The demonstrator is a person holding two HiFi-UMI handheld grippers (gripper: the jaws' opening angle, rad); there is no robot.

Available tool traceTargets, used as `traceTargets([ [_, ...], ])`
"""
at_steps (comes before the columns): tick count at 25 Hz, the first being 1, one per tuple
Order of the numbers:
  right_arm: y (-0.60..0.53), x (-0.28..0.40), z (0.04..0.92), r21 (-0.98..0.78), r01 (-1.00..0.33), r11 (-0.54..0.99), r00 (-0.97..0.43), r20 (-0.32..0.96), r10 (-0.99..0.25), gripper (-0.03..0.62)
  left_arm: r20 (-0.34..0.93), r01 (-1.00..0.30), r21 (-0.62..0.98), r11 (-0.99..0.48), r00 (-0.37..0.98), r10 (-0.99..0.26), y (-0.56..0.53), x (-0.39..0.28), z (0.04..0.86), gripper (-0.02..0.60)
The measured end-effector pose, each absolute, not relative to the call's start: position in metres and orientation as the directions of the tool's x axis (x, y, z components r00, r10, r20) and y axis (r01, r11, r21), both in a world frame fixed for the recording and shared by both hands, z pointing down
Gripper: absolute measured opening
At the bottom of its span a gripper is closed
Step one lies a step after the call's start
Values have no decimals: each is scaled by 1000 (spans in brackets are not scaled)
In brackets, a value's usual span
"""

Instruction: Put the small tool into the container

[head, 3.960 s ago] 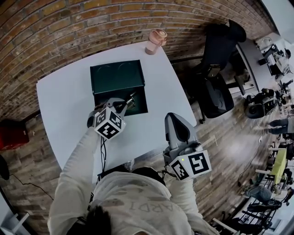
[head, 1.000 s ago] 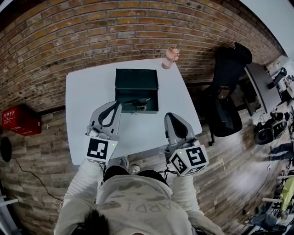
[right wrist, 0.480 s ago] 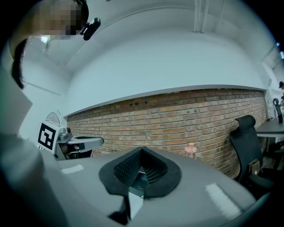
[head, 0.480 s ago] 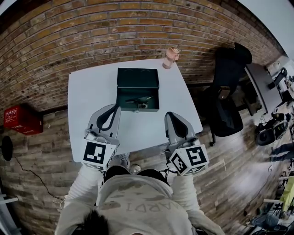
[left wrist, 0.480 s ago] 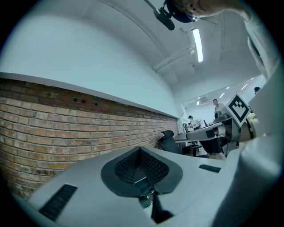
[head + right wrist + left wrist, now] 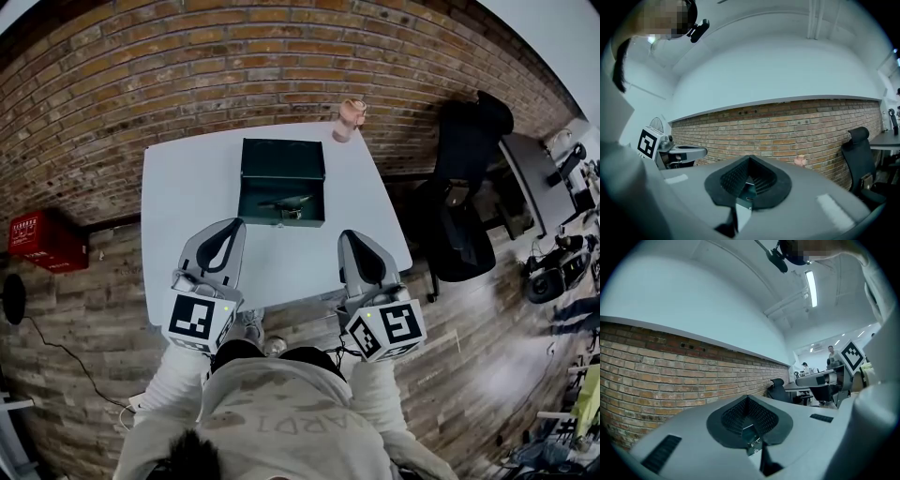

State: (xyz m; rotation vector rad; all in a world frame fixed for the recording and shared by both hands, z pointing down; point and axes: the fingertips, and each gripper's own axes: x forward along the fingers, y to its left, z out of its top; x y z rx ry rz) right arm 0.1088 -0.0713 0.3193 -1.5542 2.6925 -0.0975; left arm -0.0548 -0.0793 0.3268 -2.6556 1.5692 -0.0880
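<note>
Tool (image 6: 284, 204), small and metallic, lies inside the open lower half of the dark green metal box (image 6: 281, 155), toward the middle of that compartment. Its exact type is too small to make out. The box's lid is swung open on the far side, and the box stands on the white table (image 6: 183, 202), nearer the far edge than the near one.

The left gripper (image 6: 233, 224) is over the near part of the table, short of the box and to its left, well apart from the tool. In the left gripper view its jaws are pressed together, with only the hollow between the ribbed pads left showing and nothing held there. The right gripper (image 6: 350, 235) hangs level with it on the other side of the box. Its jaws are likewise closed on nothing, as the right gripper view shows.

A pink cup (image 6: 350, 120) stands at the far right corner of the table, apart from the box. A brick wall (image 6: 187, 66) runs behind the table. A black office chair (image 6: 464, 197) is off to the right on the wooden floor (image 6: 469, 356), and a red case (image 6: 39, 242) sits on the floor at the left.
</note>
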Motion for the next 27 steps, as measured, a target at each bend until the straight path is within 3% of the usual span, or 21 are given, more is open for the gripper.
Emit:
traceTargets([
  [27, -60, 114, 314, -58, -847, 528, -527, -23, -849, 11, 7, -878, -93, -469, 470, -882, -62, -42, 323, 6],
])
